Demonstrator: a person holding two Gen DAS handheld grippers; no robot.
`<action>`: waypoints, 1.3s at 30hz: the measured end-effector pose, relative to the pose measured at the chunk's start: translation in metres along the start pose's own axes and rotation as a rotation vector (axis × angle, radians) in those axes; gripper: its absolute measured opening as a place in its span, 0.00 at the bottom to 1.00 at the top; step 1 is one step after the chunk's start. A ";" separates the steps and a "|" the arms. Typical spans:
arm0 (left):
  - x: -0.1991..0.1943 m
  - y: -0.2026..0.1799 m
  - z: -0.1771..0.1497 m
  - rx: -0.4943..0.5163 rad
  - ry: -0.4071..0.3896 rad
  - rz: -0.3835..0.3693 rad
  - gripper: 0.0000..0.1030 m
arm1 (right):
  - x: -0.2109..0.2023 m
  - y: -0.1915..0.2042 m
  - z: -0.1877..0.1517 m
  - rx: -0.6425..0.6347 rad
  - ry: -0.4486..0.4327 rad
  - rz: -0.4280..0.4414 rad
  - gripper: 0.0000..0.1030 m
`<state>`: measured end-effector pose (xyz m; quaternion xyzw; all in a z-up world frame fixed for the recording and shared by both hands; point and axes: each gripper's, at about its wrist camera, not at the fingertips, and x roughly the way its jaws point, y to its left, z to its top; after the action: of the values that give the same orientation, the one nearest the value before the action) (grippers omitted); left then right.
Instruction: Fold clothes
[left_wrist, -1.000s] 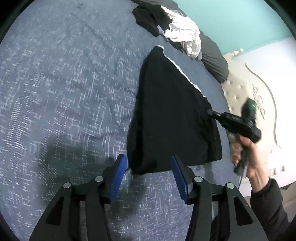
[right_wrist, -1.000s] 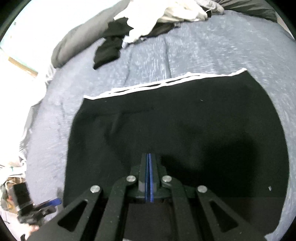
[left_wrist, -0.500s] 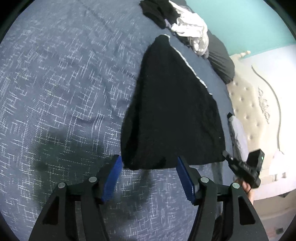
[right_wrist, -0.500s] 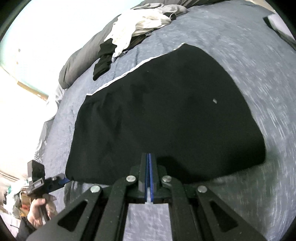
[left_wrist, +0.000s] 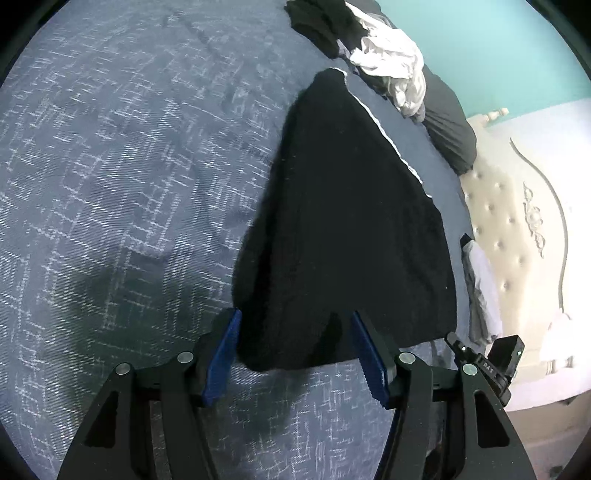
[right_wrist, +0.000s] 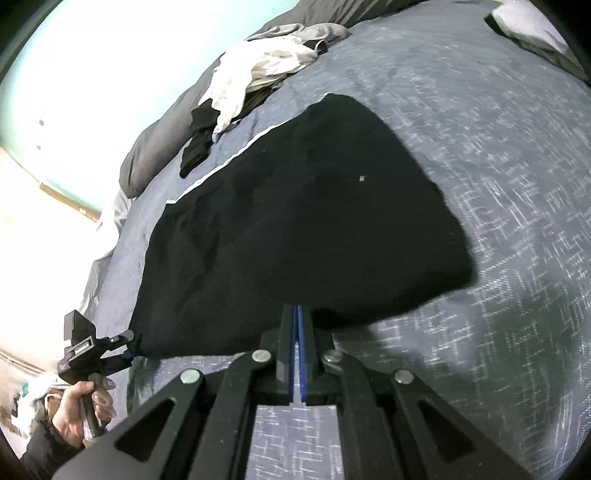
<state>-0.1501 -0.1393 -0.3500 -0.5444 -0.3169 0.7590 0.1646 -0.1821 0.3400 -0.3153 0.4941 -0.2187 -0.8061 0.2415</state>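
Note:
A black garment (left_wrist: 351, 229) with a thin white trim on its far edge lies flat on the blue patterned bedspread (left_wrist: 129, 166). My left gripper (left_wrist: 295, 350) is open, and the garment's near corner lies between its blue pads. In the right wrist view the same garment (right_wrist: 295, 206) spreads ahead. My right gripper (right_wrist: 297, 312) is shut, its tips at the garment's near edge; I cannot tell whether any fabric is pinched. A hand (right_wrist: 77, 410) holds the left gripper (right_wrist: 123, 349) at the garment's left corner. The right gripper (left_wrist: 452, 338) shows at the lower right of the left wrist view.
A pile of white and black clothes (left_wrist: 388, 62) lies at the far end of the bed beside a dark pillow (left_wrist: 447, 125). A cream tufted headboard (left_wrist: 517, 221) stands on the right. The bedspread (right_wrist: 498, 147) stretches wide to the right of the garment.
My right gripper has drawn back from on top of the garment to its near edge, staying shut. My left gripper has moved in around the near corner.

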 end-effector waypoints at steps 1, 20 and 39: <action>0.001 -0.001 0.001 0.001 -0.002 0.002 0.58 | 0.000 -0.002 -0.001 0.002 -0.007 -0.003 0.01; 0.001 -0.047 0.016 0.116 -0.016 0.013 0.20 | -0.013 -0.027 0.000 0.069 -0.056 0.024 0.01; 0.070 -0.282 0.005 0.484 0.047 -0.115 0.17 | -0.050 -0.058 0.003 0.139 -0.130 0.067 0.02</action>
<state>-0.2063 0.1113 -0.2129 -0.4879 -0.1521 0.7892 0.3405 -0.1754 0.4166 -0.3138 0.4488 -0.3056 -0.8108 0.2186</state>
